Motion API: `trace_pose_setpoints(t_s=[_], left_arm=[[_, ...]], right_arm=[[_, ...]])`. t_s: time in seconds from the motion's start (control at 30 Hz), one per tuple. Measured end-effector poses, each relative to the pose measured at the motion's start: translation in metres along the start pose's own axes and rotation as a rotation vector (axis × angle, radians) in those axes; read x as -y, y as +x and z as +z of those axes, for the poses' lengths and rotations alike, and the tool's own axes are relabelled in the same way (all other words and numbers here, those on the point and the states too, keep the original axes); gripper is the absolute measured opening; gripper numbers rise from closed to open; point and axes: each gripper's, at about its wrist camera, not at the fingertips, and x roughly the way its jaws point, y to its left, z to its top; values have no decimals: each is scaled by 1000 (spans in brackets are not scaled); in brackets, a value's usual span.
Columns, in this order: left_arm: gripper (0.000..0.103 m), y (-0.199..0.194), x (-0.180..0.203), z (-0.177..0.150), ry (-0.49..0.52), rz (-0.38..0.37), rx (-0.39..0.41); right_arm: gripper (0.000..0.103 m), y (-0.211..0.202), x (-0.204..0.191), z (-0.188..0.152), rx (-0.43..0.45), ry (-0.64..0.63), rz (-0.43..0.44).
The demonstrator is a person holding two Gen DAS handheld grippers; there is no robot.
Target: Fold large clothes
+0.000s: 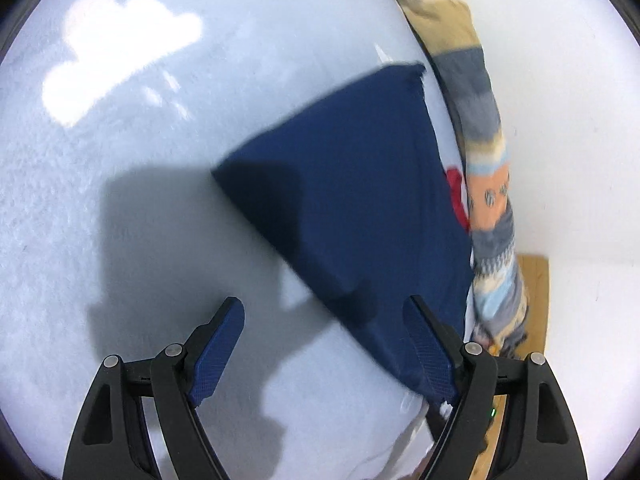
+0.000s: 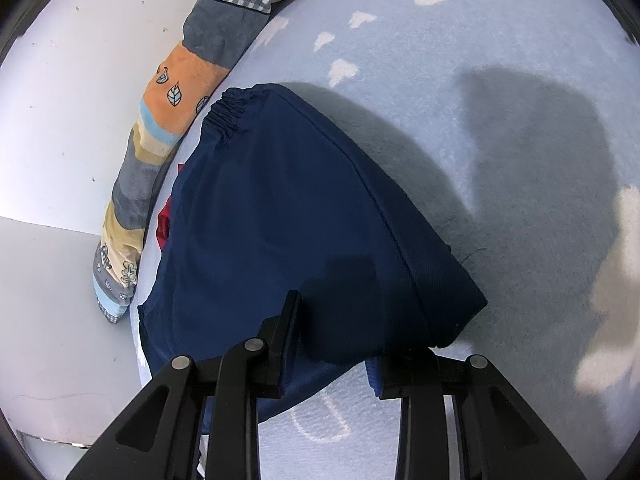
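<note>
Folded navy garment [image 2: 296, 216] is lying on the pale blue blanket [image 2: 500, 112] beside a patchwork quilt [image 2: 136, 184], both grippers, left [image 1: 326, 346] and right [image 2: 334, 344], hovering with jaws apart.

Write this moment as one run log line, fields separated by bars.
stage: folding | navy garment: folded on blue blanket | left gripper: open | right gripper: open over garment edge

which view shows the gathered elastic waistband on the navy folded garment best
The right wrist view: the gathered elastic waistband of the navy folded garment is sharp there, its puckers visible. The left wrist view shows the garment motion-blurred, with no waistband detail discernible.
</note>
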Motion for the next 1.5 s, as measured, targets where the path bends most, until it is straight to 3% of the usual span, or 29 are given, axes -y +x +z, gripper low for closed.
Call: trace_pose_setpoints(t_s=[0.23,0.3,0.33,0.37,0.47,0.57,0.67,0.8,0.97,1.03,1.13,1.3,1.37,1.4,1.5], left_arm=[[72,34,16,18,51,-19,178],[60,45,16,17,43,-16,266],[40,48,16,14,35,4,303],[31,51,17,11,41,33,338],[19,47,30,-10,73,76,419],[14,37,58,-33,199,125,479],[13,28,74,-65,269,140,486],[13,-1,77,-112,295,150,471],[13,-35,56,-154,304,180,438],[14,-69,42,-171,290,176,415],[16,-91,30,-179,291,188,394],[45,-114,10,-170,191,239,365],[52,-126,4,-166,137,236,389],[55,-137,0,-168,112,238,416],[59,-163,3,-179,112,251,499]], right_arm=[[29,6,4,2,6,-13,10],[29,9,9,2,17,4,35],[28,12,10,4,22,11,51],[23,13,10,5,30,6,62],[14,4,2,3,70,-53,65],[8,-22,-17,-5,149,-165,63],[7,-46,-31,-16,220,-261,32],[7,-74,-20,-32,239,-254,35],[7,-95,9,-61,210,-217,34],[7,-101,22,-74,195,-192,38],[8,-103,37,-86,163,-172,23],[22,-86,67,-77,56,-44,51],[47,-86,77,-75,38,-7,75],[52,-87,83,-75,31,18,99],[53,-86,97,-76,22,95,194]])
